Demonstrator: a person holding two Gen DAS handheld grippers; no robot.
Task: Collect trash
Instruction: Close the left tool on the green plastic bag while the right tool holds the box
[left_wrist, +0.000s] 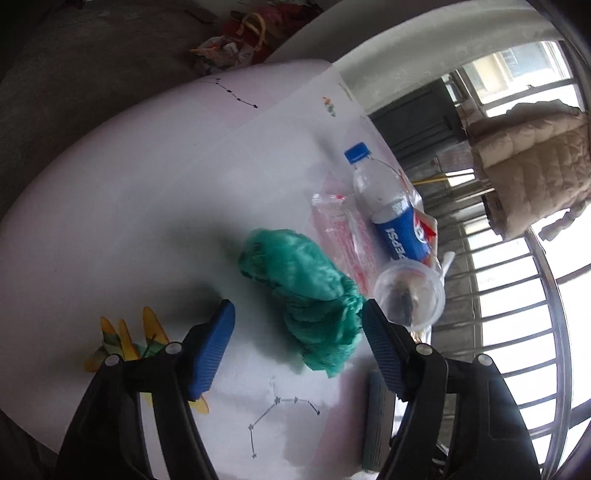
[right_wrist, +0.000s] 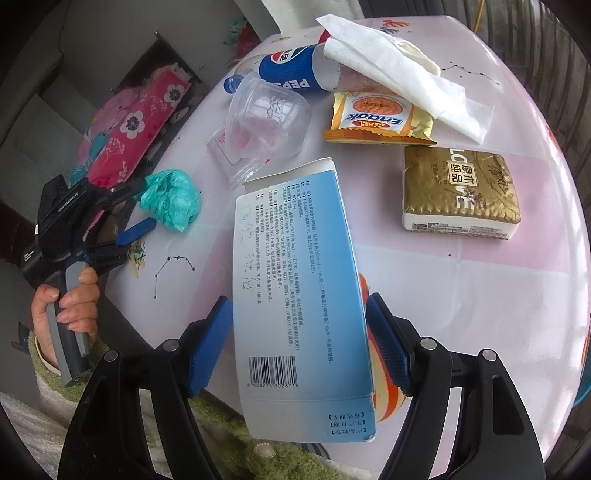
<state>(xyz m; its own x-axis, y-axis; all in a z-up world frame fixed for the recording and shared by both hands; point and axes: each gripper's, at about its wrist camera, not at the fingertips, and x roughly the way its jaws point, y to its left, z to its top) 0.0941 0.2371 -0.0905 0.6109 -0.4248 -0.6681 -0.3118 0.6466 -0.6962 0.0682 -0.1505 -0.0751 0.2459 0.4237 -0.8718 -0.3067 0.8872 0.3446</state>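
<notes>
A crumpled green plastic bag (left_wrist: 306, 291) lies on the round table (left_wrist: 147, 192); it also shows in the right wrist view (right_wrist: 171, 199). My left gripper (left_wrist: 299, 314) is open, its blue pads on either side of the bag's near end; it shows in the right wrist view (right_wrist: 142, 205) too. My right gripper (right_wrist: 299, 306) is shut on a blue-and-white medicine box (right_wrist: 299, 295), held over the table. A Pepsi bottle (left_wrist: 388, 206) lies on its side beside a clear plastic cup (left_wrist: 410, 291).
On the table (right_wrist: 480, 295) lie an orange snack wrapper (right_wrist: 376, 118), a gold tissue pack (right_wrist: 461, 192), white paper napkins (right_wrist: 399, 70) and a clear packet (left_wrist: 340, 229). Yellow scraps (left_wrist: 125, 339) lie near the left gripper. A window with bars (left_wrist: 517, 295) is to the right.
</notes>
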